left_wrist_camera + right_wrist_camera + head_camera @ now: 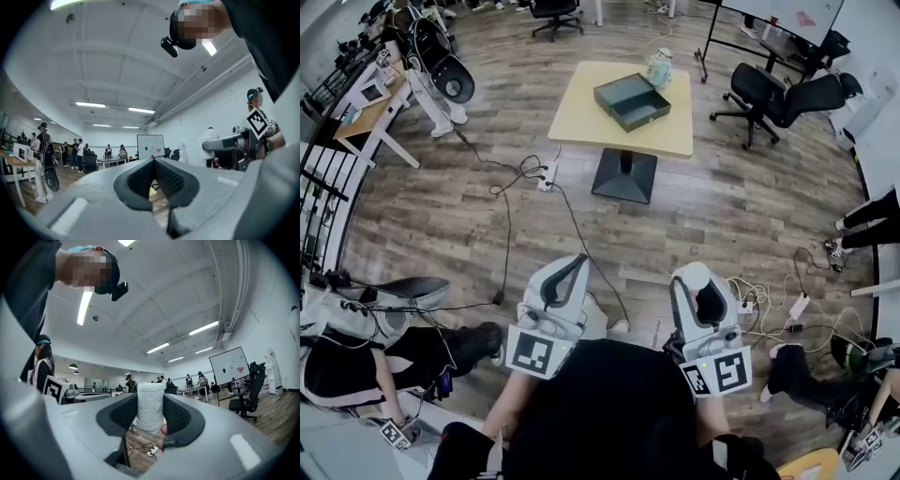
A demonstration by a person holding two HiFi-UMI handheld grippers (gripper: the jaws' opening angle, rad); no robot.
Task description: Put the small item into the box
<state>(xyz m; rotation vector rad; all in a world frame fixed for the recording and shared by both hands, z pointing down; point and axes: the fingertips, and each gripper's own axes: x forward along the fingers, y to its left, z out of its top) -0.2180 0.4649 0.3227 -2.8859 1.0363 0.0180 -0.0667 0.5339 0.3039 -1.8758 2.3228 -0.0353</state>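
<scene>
While right claw (pixel 150 401) clamps it, small item (pixel 150 414) upright.

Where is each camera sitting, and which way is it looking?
Head view: on the person's head, looking steeply down at the floor, table and box; left gripper, right gripper and torso show.
Left gripper view: on the left gripper, looking level ahead; its shut jaws show.
Right gripper view: on the right gripper, looking level; its jaws hold the item.
Shared: both gripper views show the whiteboard.
</scene>
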